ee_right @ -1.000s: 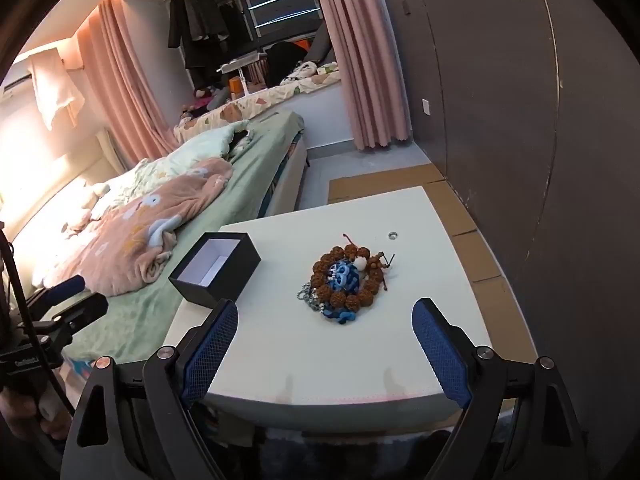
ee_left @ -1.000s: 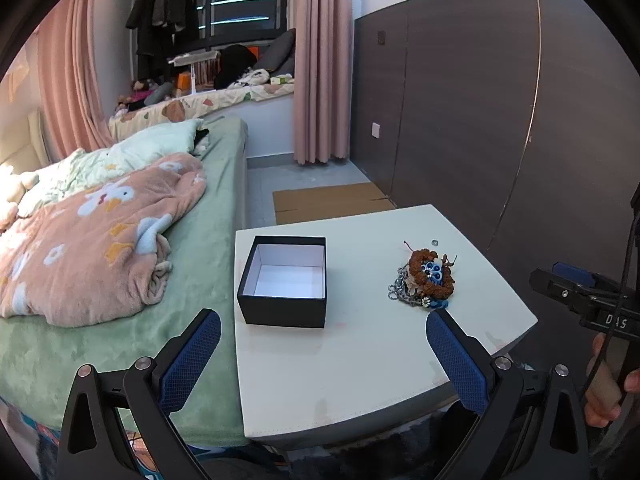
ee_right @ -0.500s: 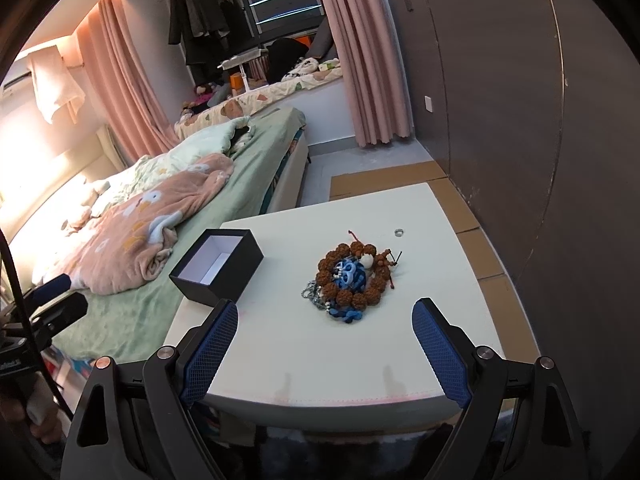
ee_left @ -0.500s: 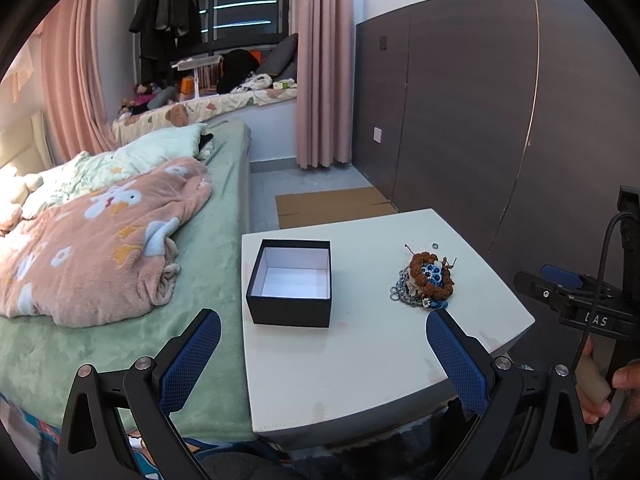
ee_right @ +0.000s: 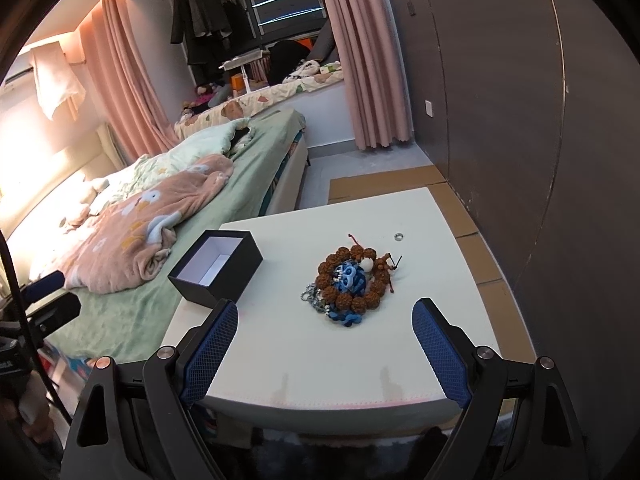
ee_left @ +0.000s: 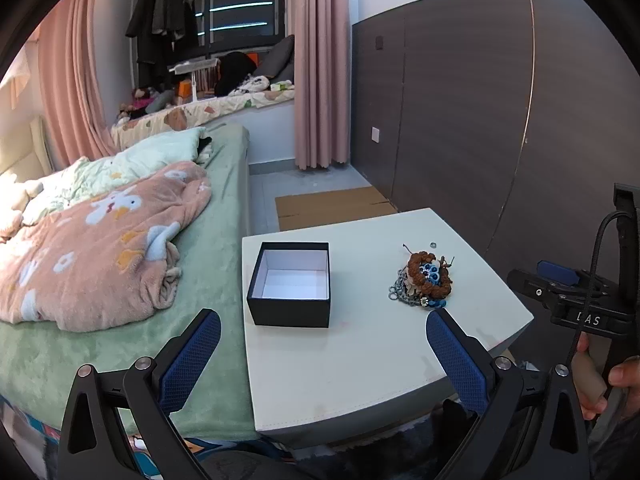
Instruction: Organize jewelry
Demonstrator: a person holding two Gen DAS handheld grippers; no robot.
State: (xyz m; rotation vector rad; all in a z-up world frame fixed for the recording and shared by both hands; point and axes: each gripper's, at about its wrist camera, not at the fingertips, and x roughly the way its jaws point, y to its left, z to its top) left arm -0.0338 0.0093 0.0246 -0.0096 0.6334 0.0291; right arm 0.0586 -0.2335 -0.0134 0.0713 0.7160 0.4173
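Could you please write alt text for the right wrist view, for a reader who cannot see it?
A tangled jewelry pile, with a brown bead bracelet around blue pieces and a silver chain, lies on a white table, beyond the empty right gripper with its jaws wide open. An open, empty black box sits to its left near a bed; a small ring lies behind.

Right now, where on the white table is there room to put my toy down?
The table's near strip is bare, between the jewelry pile and the front edge. The far part behind the black box and the pile is bare too, except a small ring near the far right. The gap between box and pile is narrower. Both tongs, left and right, hang open at the front edge.
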